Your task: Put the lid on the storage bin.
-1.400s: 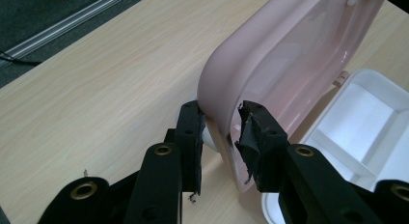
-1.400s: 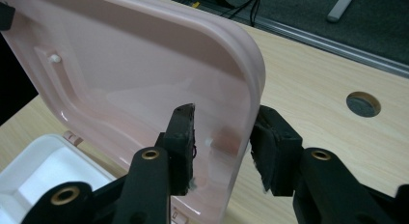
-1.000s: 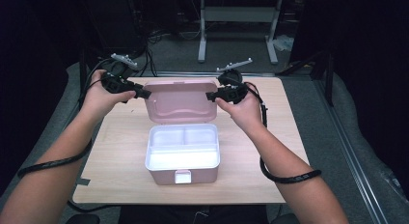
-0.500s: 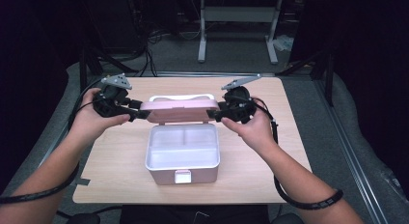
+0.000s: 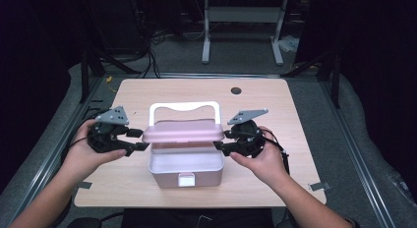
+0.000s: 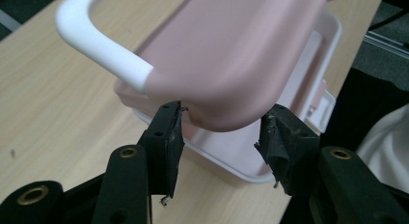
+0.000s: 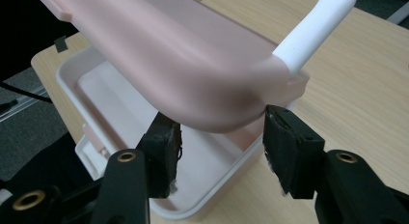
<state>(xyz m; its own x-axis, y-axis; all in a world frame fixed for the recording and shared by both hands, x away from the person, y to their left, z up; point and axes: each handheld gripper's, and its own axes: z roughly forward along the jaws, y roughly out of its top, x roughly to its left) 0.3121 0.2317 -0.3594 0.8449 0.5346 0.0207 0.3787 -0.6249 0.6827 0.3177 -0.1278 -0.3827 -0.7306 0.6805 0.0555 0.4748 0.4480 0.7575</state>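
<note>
I hold the pink lid [image 5: 181, 131] over the white box [image 5: 186, 165] mid-counter, left tongs [image 5: 139, 139] at nine o'clock, right tongs [image 5: 220, 140] at three. Both have just been opening, barely touching it. It may drop crooked.

Box [image 5: 186, 170] sits on the surface [image 5: 275, 115], near the near edge, about midway left to right. Lid [image 5: 183, 131] lies over the far part of the box, tilted, its near edge raised above the box opening; carry handle [image 5: 184, 108] stands on the lid's far side. Left gripper [image 5: 138, 139] just left of the lid's left end, right gripper [image 5: 220, 143] just right of its right end; the lid ends lie between each pair of jaws. Small round hole [image 5: 236, 90] in the surface, far and right of the box. Frame legs [image 5: 241, 26] on the floor beyond the far edge.
</note>
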